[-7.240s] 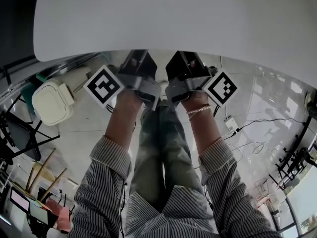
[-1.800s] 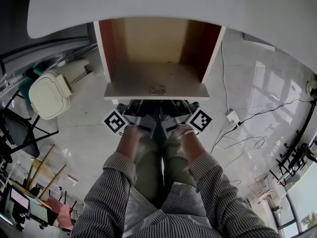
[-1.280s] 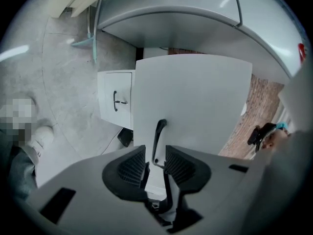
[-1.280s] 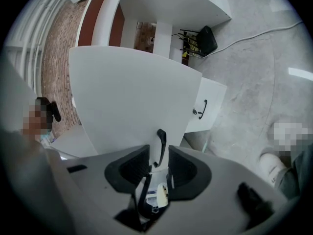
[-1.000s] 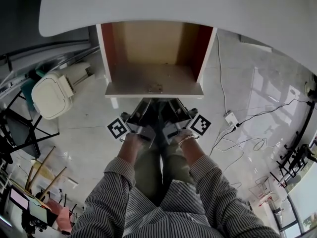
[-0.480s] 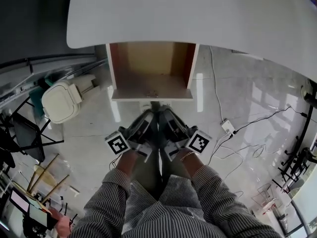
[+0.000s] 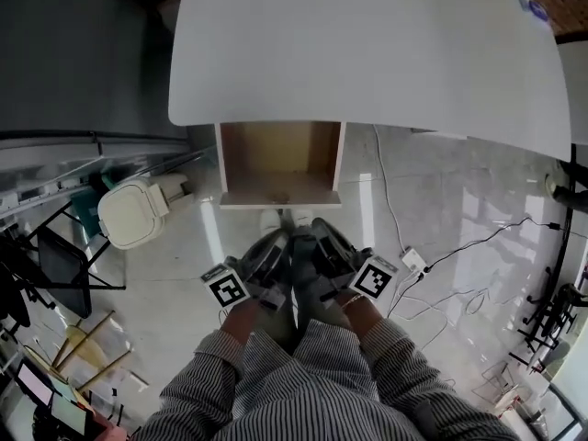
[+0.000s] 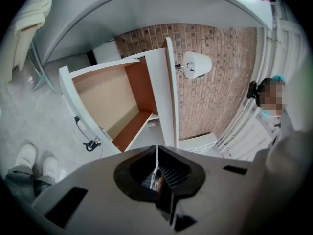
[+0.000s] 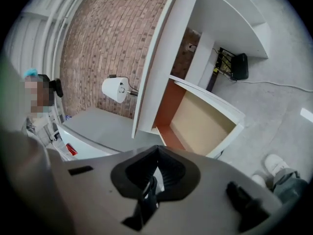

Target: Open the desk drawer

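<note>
The desk drawer stands pulled out from under the white desktop, its tan inside showing nothing in it. Its white front faces me. Both grippers are held close together by my knees, well short of the drawer and touching nothing. On the left gripper the jaws are closing, and in the left gripper view they meet in a thin line with nothing between. The right gripper is closing too, its jaws together and bare in its own view. Both gripper views show the drawer from afar.
A white lidded bin stands on the floor left of the drawer. A power strip and cables lie on the floor at the right. Dark stands crowd the left edge. A white lamp and a person are by the brick wall.
The drawer, first hidden under the desktop, came out. In the last second both grippers drew back from its front towards my body and rose, and the desk now looks farther off.
</note>
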